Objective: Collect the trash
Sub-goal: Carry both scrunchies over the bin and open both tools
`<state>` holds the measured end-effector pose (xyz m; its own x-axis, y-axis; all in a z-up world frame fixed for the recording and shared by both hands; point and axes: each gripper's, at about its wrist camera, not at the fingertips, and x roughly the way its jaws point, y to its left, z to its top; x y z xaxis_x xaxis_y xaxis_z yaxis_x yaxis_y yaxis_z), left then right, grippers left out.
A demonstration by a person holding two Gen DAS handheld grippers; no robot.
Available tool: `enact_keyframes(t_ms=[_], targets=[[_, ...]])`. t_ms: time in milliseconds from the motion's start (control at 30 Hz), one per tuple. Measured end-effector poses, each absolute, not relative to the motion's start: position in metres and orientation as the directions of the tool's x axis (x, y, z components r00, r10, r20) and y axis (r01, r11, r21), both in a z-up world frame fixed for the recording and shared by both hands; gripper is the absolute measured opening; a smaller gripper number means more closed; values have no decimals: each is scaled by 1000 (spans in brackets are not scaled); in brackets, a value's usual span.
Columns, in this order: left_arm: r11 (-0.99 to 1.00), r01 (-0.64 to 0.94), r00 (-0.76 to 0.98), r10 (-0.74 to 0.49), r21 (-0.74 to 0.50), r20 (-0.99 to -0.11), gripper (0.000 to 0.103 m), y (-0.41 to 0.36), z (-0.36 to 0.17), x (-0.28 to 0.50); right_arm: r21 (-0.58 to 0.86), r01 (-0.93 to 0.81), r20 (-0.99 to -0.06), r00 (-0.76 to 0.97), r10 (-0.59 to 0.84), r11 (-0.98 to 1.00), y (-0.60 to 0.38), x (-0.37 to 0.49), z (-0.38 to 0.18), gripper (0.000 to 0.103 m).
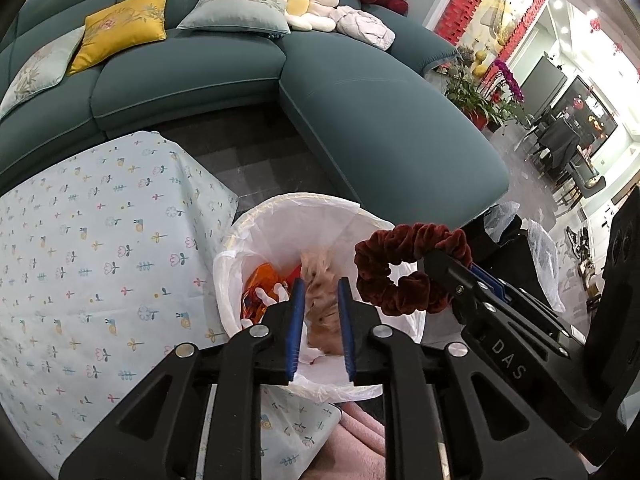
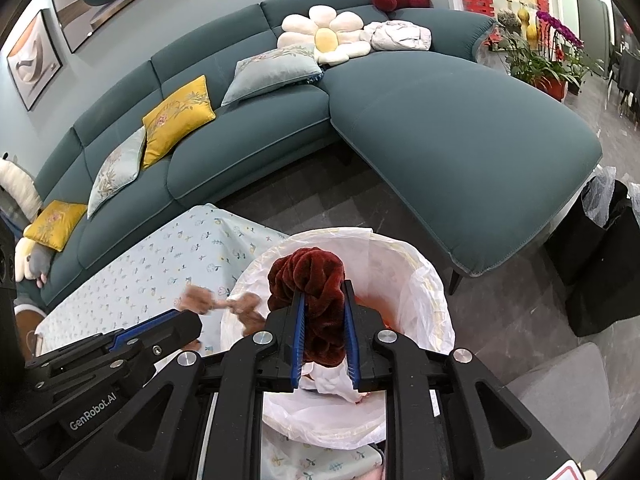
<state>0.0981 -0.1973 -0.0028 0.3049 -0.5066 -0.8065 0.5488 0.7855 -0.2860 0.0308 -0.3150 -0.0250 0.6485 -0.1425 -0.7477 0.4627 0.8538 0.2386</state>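
Both grippers hang over the white-lined trash bin (image 1: 248, 240), which stands on the floor just beside the flower-patterned cloth (image 1: 80, 248) and near the teal sofa (image 2: 460, 136). The left gripper (image 1: 323, 292) has its jaws parted; a blurred tan scrap (image 1: 320, 300) shows between them, loose above the bin's orange wrapper (image 1: 262, 280). The right gripper (image 2: 323, 300) grasps a dark red velvet scrunchie (image 2: 308, 272) over the bin's opening.

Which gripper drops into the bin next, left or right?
Right, probably. The right gripper holds the dark red scrunchie over the lined bin. The left gripper shows only a blurred tan item that seems already released.
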Motion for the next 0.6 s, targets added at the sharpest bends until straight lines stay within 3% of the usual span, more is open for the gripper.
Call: enact_keyframes(t_ms=[100,267,433,600], targets=[[788,544,307,-505,-287,-806,19,-196,-3,100,234,460,-747,648,-144,856,-315,33,-25,19],[801,527,323,-498,-284,-805,35,-192,-3,103,227,462,-752,642,-147,858,-314,36,-25,23],[809,508,322,-495,-294,-807,36,-184,-4,106,205,462,-780,610,-142,863,-312,42,-33,34],[818,495,323,-487,-293,-812,36,-177,-8,109,201,463,-783,605,-142,863,-308,41,-37,34]])
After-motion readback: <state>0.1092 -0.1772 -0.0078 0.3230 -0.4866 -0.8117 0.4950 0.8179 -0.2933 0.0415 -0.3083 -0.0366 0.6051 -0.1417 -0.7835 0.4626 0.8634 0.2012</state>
